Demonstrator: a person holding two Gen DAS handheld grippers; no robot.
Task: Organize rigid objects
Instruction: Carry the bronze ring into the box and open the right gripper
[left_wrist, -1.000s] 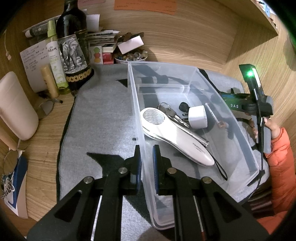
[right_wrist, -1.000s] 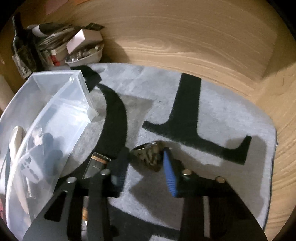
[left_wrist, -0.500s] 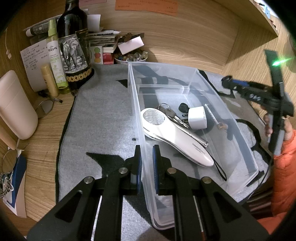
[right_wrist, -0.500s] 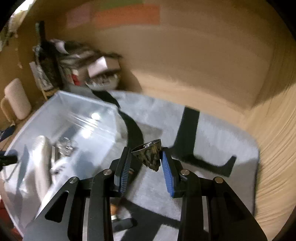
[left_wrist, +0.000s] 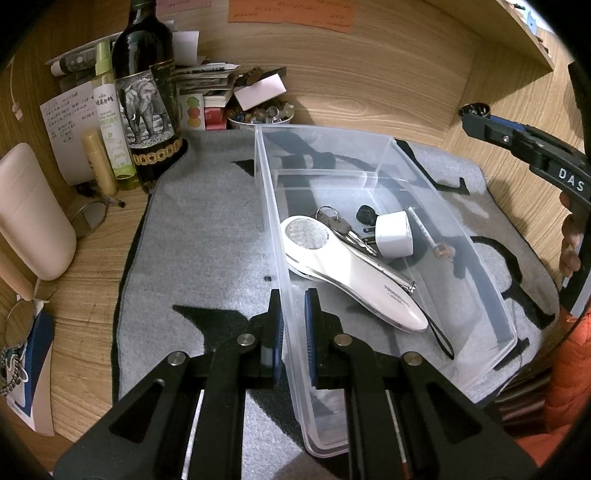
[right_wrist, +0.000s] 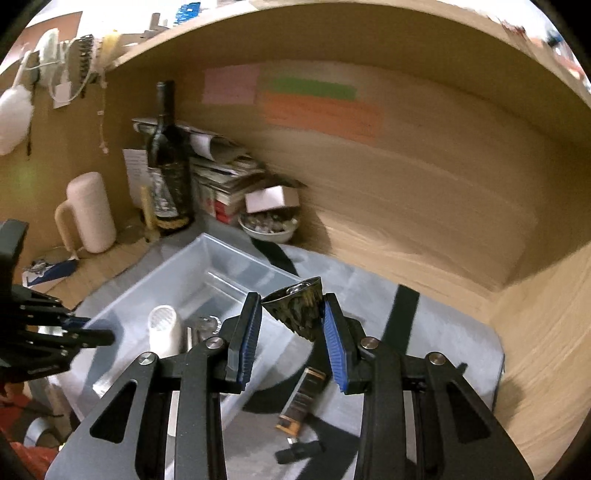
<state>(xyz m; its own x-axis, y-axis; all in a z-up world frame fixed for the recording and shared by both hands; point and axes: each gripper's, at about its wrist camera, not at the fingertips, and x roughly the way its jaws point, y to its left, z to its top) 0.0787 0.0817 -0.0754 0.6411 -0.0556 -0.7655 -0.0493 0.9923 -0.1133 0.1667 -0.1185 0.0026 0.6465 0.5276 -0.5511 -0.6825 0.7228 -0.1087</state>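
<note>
Right claw (right_wrist: 291, 325) around dark cone (right_wrist: 297, 308)

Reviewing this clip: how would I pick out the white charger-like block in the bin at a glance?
Start at the clear plastic bin on the grey mat. Inside, past the head of the long white handheld device, beside the bunch of keys, lies the white block. It is the only short, chunky white piece there.
</note>
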